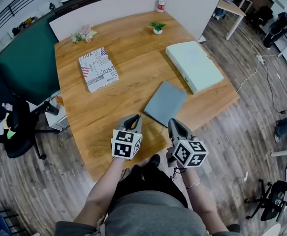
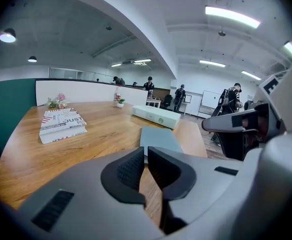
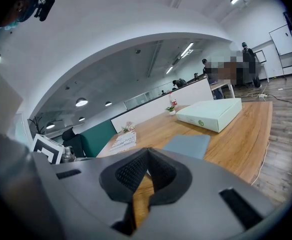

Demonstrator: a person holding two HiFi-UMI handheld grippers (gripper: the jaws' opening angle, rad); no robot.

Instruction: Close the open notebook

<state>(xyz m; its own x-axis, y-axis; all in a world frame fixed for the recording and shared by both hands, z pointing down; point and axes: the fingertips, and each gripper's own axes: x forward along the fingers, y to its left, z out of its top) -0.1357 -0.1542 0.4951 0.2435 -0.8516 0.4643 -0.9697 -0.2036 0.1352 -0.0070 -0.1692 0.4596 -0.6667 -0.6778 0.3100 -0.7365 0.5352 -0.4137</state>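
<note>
I am looking at the notebook (image 1: 165,103). It is lying flat on the table (image 1: 128,97), just beside the pale green box (image 1: 195,65), on the box's near-left side, w/ grey cover up and no pages showing. If its corner is touching the box, I cannot tell. So I am judging that the closing itself is done, and the step in hand is the finish: hands off and check.

I am holding the left gripper (image 1: 133,118) and the right gripper (image 1: 174,123) side by side, further from the box than the notebook is, above the table edge nearest to me, both apart from the notebook. L fingers (image 2: 128,170) are sitting nearly together w/ only a thin slit and nothing between them. R fingers (image 3: 130,173) are clenched fully, also w/ nothing inside.

Nxt move, as I am seeing it, is asking for very little: only confirming that the cover is resting flat at its free edge. If it is lifting, I am thinking to press it w/ one clenched gripper, coming from the side away from the box.
</note>
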